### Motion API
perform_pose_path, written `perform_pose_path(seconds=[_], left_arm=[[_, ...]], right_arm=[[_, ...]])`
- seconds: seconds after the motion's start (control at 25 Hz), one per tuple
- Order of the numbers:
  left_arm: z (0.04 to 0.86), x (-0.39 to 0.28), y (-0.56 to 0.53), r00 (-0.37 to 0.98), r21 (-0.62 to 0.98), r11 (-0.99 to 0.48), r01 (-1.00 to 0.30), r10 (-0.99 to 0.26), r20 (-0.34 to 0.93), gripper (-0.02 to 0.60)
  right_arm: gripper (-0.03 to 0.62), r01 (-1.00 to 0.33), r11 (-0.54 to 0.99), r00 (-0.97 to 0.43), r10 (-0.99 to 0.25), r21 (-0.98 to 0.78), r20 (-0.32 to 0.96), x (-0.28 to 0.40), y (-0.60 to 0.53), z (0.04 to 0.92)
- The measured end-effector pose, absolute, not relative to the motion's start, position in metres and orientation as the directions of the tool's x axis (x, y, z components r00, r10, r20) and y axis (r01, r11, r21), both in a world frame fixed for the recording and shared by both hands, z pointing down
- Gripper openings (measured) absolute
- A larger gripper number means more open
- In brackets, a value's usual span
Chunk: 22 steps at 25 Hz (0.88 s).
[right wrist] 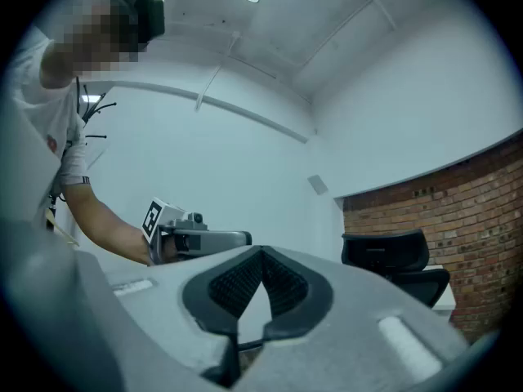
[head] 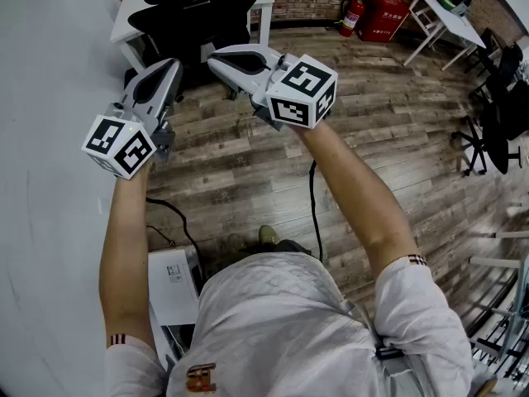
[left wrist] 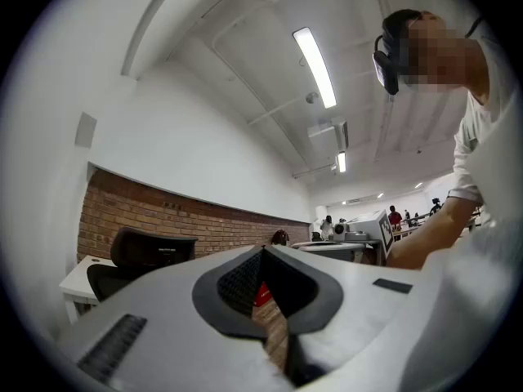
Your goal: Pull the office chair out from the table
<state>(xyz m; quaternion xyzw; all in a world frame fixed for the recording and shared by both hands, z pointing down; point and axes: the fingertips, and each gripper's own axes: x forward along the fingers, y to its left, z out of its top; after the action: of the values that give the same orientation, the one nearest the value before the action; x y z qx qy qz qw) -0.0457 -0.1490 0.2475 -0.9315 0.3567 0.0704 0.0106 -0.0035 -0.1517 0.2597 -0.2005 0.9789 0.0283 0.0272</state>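
Observation:
The black office chair (head: 194, 11) stands tucked against the white table (head: 132, 15) at the top of the head view. My left gripper (head: 169, 64) is held above the wood floor, its tips short of the chair's near side, jaws shut on nothing. To its right, my right gripper (head: 215, 56) points left toward the chair, also shut and empty. In the left gripper view the chair's headrest (left wrist: 151, 256) shows left of the closed jaws of the left gripper (left wrist: 263, 251). The right gripper view has the chair (right wrist: 392, 260) at the right, beyond the right gripper (right wrist: 261, 251).
A white wall (head: 50, 98) runs along the left. A red fire extinguisher (head: 351, 15) and a red box (head: 384, 13) stand by the brick wall. Another white table (head: 446, 15) and a black chair (head: 500, 114) are at the right. A cable (head: 314, 205) lies on the floor.

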Motion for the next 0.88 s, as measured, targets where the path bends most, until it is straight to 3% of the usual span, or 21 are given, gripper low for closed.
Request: perform_pose_path(seconds=[0.88], left_arm=[[0.255,-0.02,-0.18,0.673,0.016,-0.677,-0.736,-0.734,-0.09,0.0]], right_arm=[[0.002,-0.334,0.942,-0.937,-0.329,0.028,-0.114,0.043,-0.183,0.261]])
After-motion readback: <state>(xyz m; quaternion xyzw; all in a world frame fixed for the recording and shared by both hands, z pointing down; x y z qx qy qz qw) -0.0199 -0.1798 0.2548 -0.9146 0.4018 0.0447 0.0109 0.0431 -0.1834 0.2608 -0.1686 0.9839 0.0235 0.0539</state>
